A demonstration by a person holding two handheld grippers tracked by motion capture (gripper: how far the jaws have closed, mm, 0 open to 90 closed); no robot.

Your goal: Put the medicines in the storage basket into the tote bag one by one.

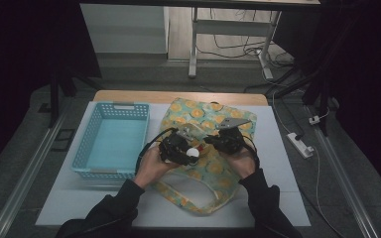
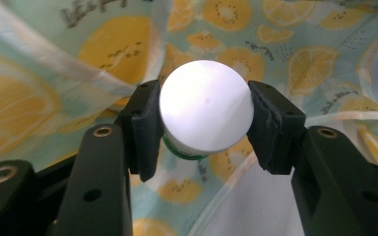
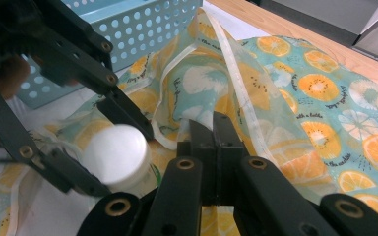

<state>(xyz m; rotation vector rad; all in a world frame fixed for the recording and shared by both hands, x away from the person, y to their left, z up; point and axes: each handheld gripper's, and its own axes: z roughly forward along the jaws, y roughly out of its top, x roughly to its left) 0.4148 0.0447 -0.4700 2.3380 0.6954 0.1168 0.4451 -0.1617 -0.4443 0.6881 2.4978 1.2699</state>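
Table [image 1: 278,163] with a white top fills the middle of the high view, and everything else is placed here by the fruit-print bag [image 1: 213,171] lying flat on it. A pale blue perforated basket [image 1: 113,139] sits just beside the bag, on the person's left, and looks empty. Two hands come in from below and meet over the bag's middle.

The right gripper [image 3: 214,132] has its jaws pressed together on the bag's cream-edged rim, lifting a fold of cloth so the mouth gapes. The left gripper [image 2: 204,120] is partly closed around a small bottle [image 2: 205,112] with a round white cap, one jaw on each side of the cap, green showing just under it. The bottle hangs just above the bag's opening, next to the raised fold.

The step in hand looks like taking the bottle out of the bag, probably for the basket; it could equally be going in. Either way, the right gripper should keep the rim high and taut so cloth does not drag on the bottle. The grip sits on a smooth round cap, so a steady squeeze and a slow, level carry matter most
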